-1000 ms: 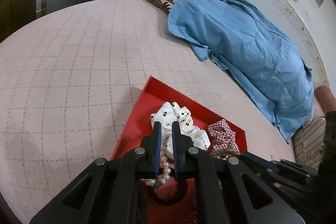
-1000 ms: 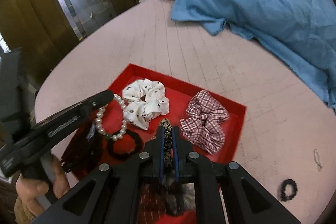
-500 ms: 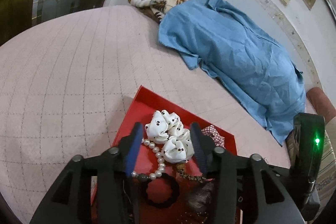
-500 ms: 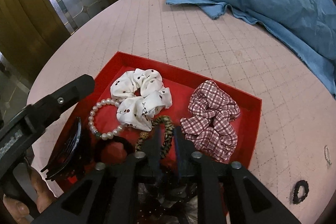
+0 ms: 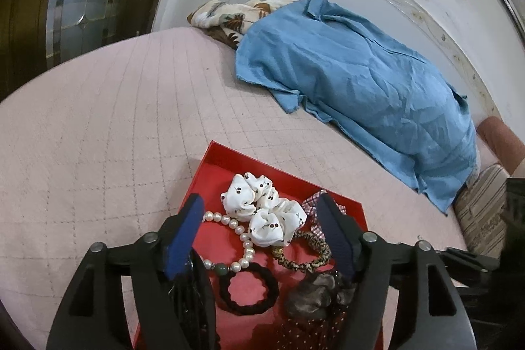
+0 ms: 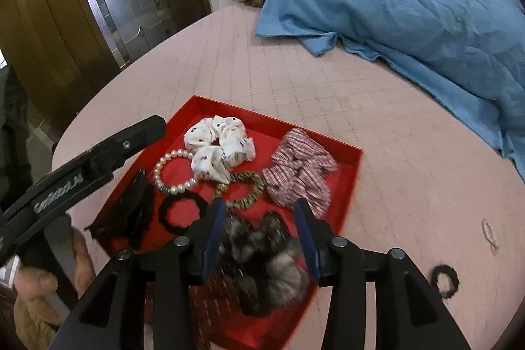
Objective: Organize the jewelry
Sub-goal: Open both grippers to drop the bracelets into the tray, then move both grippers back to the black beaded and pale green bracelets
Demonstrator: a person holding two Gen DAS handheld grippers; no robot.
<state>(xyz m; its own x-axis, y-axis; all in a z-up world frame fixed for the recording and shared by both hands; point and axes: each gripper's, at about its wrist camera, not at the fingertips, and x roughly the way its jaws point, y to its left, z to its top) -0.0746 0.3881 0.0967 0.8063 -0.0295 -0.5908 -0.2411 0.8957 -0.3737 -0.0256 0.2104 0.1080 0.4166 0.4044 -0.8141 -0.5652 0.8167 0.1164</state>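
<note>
A red tray (image 5: pixel 216 159) (image 6: pixel 352 166) lies on the pink quilted bed. In it are a white spotted scrunchie (image 5: pixel 262 212) (image 6: pixel 220 153), a pearl bracelet (image 5: pixel 241 235) (image 6: pixel 170 166), a leopard-print hair tie (image 5: pixel 305 251) (image 6: pixel 241 189), a black hair tie (image 5: pixel 247 289) (image 6: pixel 180 214), a red checked scrunchie (image 6: pixel 300 171), a grey furry scrunchie (image 5: pixel 311 294) (image 6: pixel 262 258) and a black claw clip (image 6: pixel 131 205). My left gripper (image 5: pixel 259 235) is open and empty above the bracelet. My right gripper (image 6: pixel 259 238) is open and empty above the furry scrunchie.
A blue shirt (image 5: pixel 354 87) (image 6: pixel 410 9) and a patterned cloth (image 5: pixel 229 15) lie at the far side of the bed. A small black hair tie (image 6: pixel 444 279) and a thin ring-like item (image 6: pixel 489 235) lie on the quilt right of the tray.
Both grippers opened: the left let go of the pearl bracelet, the right let go of the leopard hair tie, which now lie in the tray. Both pulled back slightly.
</note>
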